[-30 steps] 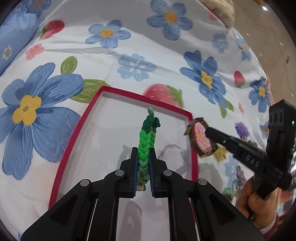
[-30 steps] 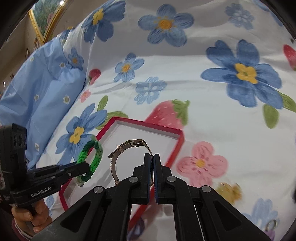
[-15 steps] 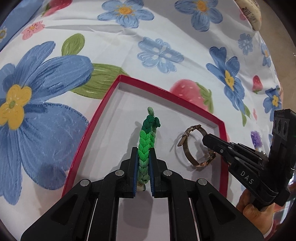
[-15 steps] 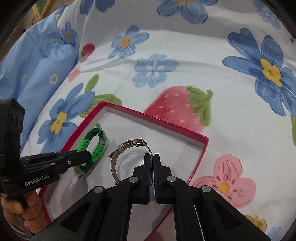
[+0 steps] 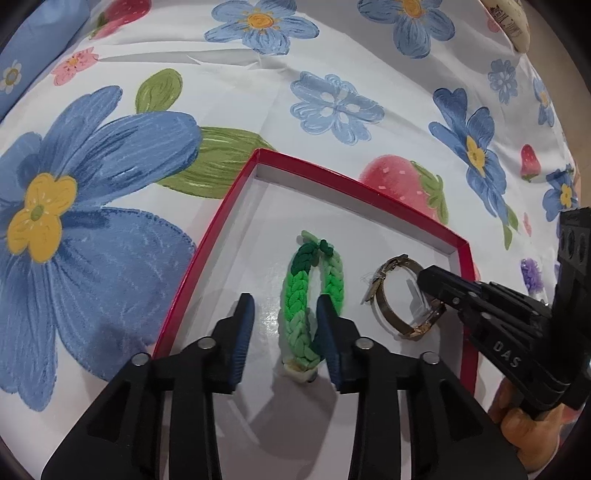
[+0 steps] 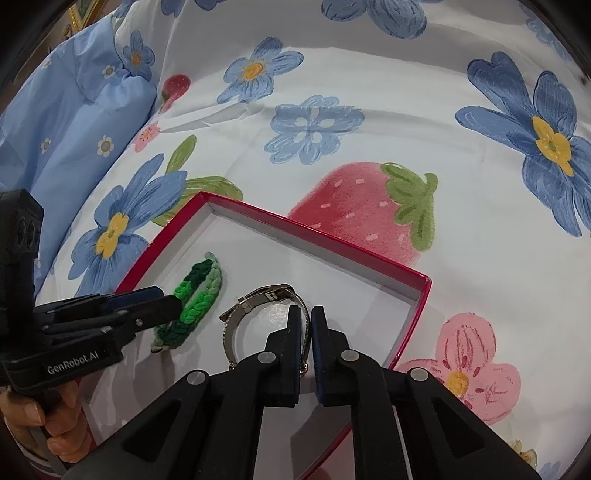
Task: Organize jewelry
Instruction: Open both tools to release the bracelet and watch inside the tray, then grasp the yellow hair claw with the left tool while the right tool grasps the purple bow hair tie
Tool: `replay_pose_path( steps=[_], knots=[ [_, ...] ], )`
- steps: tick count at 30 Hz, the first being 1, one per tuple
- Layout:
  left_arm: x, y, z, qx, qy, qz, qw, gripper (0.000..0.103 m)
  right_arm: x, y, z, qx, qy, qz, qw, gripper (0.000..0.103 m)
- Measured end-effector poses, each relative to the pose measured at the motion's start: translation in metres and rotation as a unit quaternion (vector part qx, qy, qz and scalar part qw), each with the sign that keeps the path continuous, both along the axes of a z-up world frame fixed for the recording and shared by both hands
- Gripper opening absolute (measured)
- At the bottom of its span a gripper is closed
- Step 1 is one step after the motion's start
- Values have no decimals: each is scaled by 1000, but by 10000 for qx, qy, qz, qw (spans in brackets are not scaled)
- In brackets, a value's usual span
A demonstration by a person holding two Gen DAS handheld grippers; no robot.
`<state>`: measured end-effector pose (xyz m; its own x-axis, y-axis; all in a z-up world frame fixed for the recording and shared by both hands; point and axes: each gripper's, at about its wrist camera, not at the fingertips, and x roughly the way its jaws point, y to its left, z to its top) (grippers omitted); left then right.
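Observation:
A red-rimmed box [image 5: 373, 197] with a white floor lies on the floral sheet; it also shows in the right wrist view [image 6: 325, 236]. A green braided bracelet [image 5: 301, 302] lies inside it, between the spread fingers of my left gripper [image 5: 284, 321], which is open. The bracelet also shows in the right wrist view [image 6: 195, 299]. A gold metal watch band [image 5: 395, 299] stands in the box to its right. My right gripper [image 6: 307, 325] has its jaws nearly closed on the band [image 6: 258, 299], still pinching its rim.
The bed is covered by a white sheet with blue flowers and strawberries [image 6: 362, 206]. A light blue pillow [image 6: 66, 110] lies at the far left. A cream object [image 5: 511, 22] sits at the far right corner of the bed.
My left gripper has opened and let the green bracelet down onto the box floor. My right gripper has lowered the gold band into the box beside it.

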<state>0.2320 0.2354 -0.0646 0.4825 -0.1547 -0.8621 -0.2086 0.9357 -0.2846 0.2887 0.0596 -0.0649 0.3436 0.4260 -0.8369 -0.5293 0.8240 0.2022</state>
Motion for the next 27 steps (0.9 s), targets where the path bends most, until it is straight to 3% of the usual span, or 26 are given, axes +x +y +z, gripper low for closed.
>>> replay_pose_path(
  steps=[5, 11, 14, 27],
  knots=[
    [-9, -2, 9, 58, -81, 36, 9999, 40, -5, -7, 8, 217, -9, -62, 9997, 28],
    [-30, -8, 31, -5, -318, 121, 9994, 49, -20, -35, 30, 526, -123, -241, 9983, 28],
    [-39, -16, 39, -58, -412, 99, 9991, 49, -28, -55, 40, 659, -193, -370, 9970, 34],
    [-86, -70, 61, -318, -655, -228, 9971, 55, -79, -158, 66, 871, -464, -1025, 9898, 38]
  ],
)
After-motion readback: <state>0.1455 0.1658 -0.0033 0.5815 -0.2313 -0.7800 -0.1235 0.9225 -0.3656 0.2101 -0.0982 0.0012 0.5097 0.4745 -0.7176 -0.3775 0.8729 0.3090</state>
